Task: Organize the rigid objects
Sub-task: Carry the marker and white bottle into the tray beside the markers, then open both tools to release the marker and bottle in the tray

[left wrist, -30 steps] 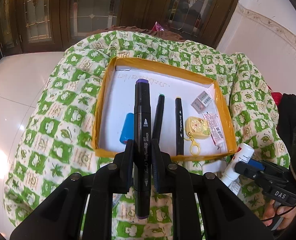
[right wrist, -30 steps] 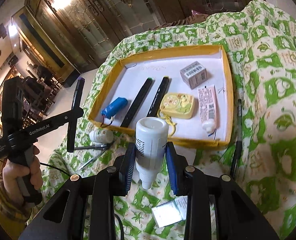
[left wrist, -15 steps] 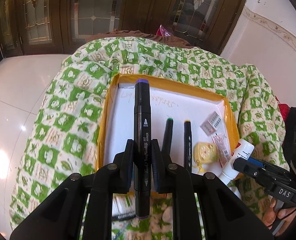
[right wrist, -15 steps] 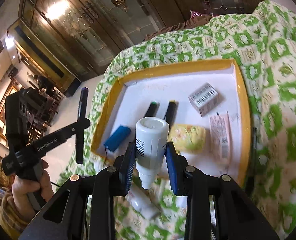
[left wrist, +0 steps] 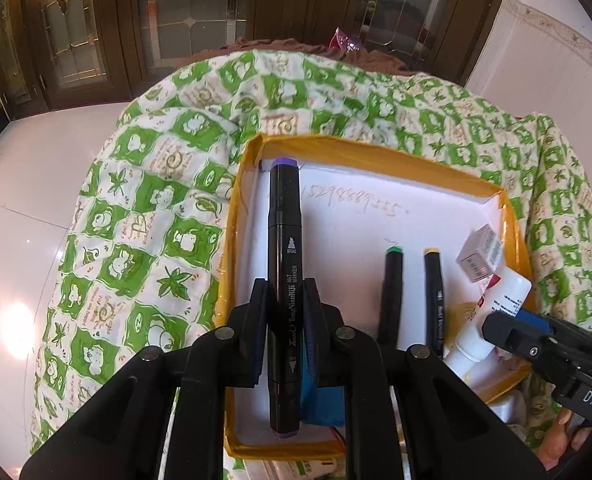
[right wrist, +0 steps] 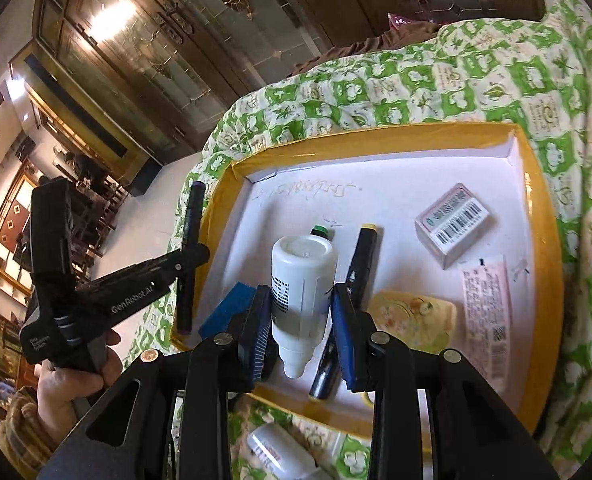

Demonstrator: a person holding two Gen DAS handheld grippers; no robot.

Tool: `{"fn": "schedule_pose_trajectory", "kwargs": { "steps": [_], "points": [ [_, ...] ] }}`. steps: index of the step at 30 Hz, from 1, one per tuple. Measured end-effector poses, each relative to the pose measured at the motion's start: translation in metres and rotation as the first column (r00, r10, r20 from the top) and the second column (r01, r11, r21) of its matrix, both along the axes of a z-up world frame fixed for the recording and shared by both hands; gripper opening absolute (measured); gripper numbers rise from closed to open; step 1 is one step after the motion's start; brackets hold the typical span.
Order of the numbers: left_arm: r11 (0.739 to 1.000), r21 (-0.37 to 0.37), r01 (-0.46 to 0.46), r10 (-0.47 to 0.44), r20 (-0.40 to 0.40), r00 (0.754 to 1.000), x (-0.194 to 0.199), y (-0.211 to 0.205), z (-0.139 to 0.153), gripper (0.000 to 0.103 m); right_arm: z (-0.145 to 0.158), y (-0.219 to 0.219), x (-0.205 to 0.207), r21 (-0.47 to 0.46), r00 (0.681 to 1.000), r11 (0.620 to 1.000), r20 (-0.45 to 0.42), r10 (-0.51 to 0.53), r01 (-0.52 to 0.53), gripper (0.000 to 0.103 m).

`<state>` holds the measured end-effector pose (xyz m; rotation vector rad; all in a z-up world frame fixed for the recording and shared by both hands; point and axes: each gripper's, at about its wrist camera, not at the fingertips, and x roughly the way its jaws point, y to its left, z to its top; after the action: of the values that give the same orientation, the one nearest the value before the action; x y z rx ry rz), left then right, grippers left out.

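The left gripper (left wrist: 283,316) had its jaws closed tight on a black purple-capped marker (left wrist: 283,264), gripped around mid-barrel, both ends jutting past the pads, above the left end of the yellow-rimmed tray (left wrist: 380,148). The right gripper (right wrist: 302,312) was clamped on a white bottle (right wrist: 302,276), nozzle pointing back toward the camera and flat base forward, held above the tray's near edge. In the tray lay a green-capped marker (right wrist: 319,232), a yellow-capped marker (right wrist: 362,264), a blue cylinder (right wrist: 225,312), a barcoded box (right wrist: 452,224), a yellow case (right wrist: 412,318) and a pink tube (right wrist: 486,312), all on the green patterned cloth (right wrist: 416,88).
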<state>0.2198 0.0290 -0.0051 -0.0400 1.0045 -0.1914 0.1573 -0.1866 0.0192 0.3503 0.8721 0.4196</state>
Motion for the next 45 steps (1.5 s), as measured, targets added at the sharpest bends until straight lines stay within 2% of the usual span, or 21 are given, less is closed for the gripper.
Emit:
{"fn": "schedule_pose_trajectory", "kwargs": {
  "steps": [14,25,27,30,33,35,36,39,43,45],
  "points": [
    [1.0,0.017,0.011,-0.01,-0.068,0.998,0.0,-0.003,-0.035,0.014,-0.033,0.022,0.011,-0.057,0.995,0.997,-0.091,0.051,-0.057,0.027],
    [0.996,0.084,0.026,-0.022,-0.049,0.999,-0.004,-0.011,-0.039,0.014,-0.039,0.025,0.015,-0.065,0.995,0.996,-0.091,0.051,-0.057,0.028],
    [0.994,0.102,0.03,-0.026,-0.039,0.999,-0.004,-0.015,-0.039,0.017,-0.038,0.025,0.014,-0.068,0.995,0.996,-0.087,0.049,-0.055,0.028],
    [0.992,0.127,0.029,-0.026,-0.024,0.999,-0.008,-0.017,-0.036,0.027,-0.037,0.026,0.013,-0.081,0.996,0.995,-0.08,0.045,-0.052,0.028],
    [0.992,0.122,0.036,-0.035,-0.007,0.999,-0.013,-0.017,-0.028,0.035,-0.035,0.025,0.009,-0.074,0.995,0.996,-0.086,0.047,-0.053,0.029],
    [0.989,0.142,0.031,-0.034,0.016,0.999,-0.019,-0.02,-0.021,0.054,-0.031,0.024,0.003,-0.063,0.996,0.997,-0.081,0.045,-0.05,0.036],
    [0.988,0.154,0.03,-0.035,0.036,0.999,-0.024,-0.021,-0.016,0.058,-0.029,0.023,0.0,-0.058,0.996,0.997,-0.076,0.045,-0.049,0.041],
    [0.984,0.175,0.037,-0.05,0.069,0.996,-0.038,-0.026,-0.006,0.059,-0.022,0.02,-0.013,-0.039,0.997,0.998,-0.061,0.045,-0.047,0.047],
    [0.976,0.213,0.032,-0.055,0.103,0.993,-0.064,-0.032,0.004,0.059,-0.013,0.015,-0.033,-0.016,0.999,0.999,-0.041,0.033,-0.034,0.062],
    [0.977,0.209,0.032,-0.056,0.109,0.992,-0.076,-0.033,0.007,0.059,-0.01,0.011,-0.045,-0.023,0.999,0.999,-0.036,0.024,-0.025,0.068]
  ]
}}
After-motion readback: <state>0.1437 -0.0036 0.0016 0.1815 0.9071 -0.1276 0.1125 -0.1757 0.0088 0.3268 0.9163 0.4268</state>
